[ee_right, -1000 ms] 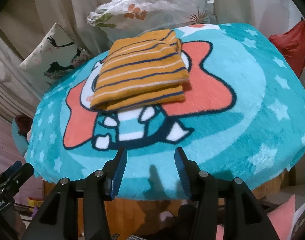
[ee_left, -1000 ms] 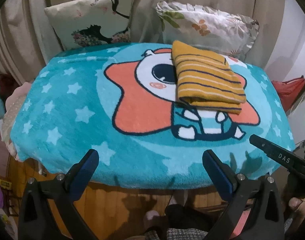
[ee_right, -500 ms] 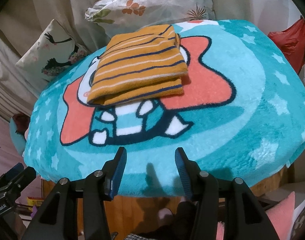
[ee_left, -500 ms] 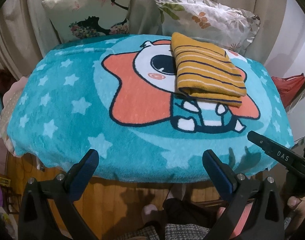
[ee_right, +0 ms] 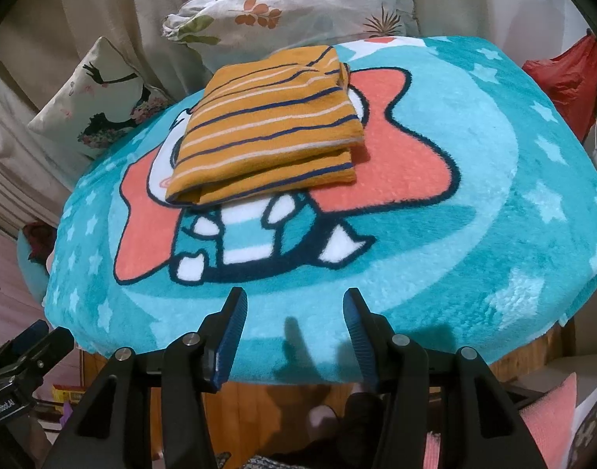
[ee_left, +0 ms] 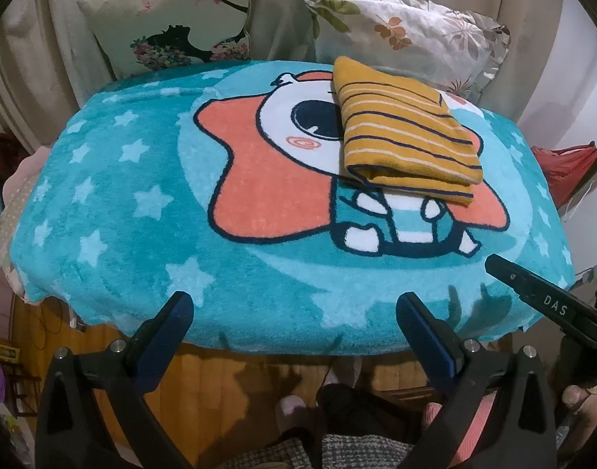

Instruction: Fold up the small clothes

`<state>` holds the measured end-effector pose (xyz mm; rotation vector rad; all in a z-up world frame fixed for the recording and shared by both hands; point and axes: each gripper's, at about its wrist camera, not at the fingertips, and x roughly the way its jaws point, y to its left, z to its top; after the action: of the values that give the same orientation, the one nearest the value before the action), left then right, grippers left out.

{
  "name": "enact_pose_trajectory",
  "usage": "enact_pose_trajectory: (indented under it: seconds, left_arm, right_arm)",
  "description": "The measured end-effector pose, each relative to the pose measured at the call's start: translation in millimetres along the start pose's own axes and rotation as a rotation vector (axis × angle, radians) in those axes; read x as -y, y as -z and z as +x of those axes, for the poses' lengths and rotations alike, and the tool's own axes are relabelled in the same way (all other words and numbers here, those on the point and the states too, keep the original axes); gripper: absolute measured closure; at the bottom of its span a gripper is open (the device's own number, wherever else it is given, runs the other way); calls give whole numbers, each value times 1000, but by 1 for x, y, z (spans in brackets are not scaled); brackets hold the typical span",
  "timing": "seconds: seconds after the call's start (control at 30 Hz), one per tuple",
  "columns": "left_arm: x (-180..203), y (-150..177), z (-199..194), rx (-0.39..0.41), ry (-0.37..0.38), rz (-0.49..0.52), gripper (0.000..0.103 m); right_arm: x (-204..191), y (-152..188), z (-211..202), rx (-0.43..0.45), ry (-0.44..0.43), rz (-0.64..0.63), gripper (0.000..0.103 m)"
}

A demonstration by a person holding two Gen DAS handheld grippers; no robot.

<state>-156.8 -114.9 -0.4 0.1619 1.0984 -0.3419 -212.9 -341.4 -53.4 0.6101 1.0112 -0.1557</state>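
A mustard-yellow striped garment (ee_left: 406, 129) lies folded into a neat rectangle on the teal cartoon blanket (ee_left: 114, 195), over the character's head; it also shows in the right wrist view (ee_right: 267, 129). My left gripper (ee_left: 294, 305) is open and empty, held back over the blanket's near edge, well short of the garment. My right gripper (ee_right: 294, 303) is open and empty, also at the near edge, in front of the garment. The right gripper's body (ee_left: 548, 305) shows at the lower right of the left wrist view.
Two patterned pillows (ee_left: 173, 23) (ee_left: 411, 35) lean against a curtain behind the blanket. A red bag (ee_right: 568, 78) sits at the right. The blanket covers a wooden table (ee_left: 259, 375). The other gripper's body (ee_right: 20, 363) shows at the lower left.
Both grippers have drawn back and risen a little from the blanket, so the garment sits farther off. The garment has not moved. Both jaws stay open.
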Motion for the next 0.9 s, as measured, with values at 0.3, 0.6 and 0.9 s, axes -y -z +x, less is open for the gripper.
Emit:
enact_pose_trajectory:
  seconds: [0.3, 0.6, 0.9]
  left_arm:
    - [0, 1, 5, -13, -1, -5, 0]
    - [-13, 4, 8, -30, -7, -24, 0]
    - [-17, 6, 5, -30, -8, -23, 0]
  right_arm:
    - [1, -1, 1, -3, 4, 0, 47]
    - [-12, 2, 5, -15, 8, -21, 47]
    - [-19, 7, 4, -16, 11, -28, 46]
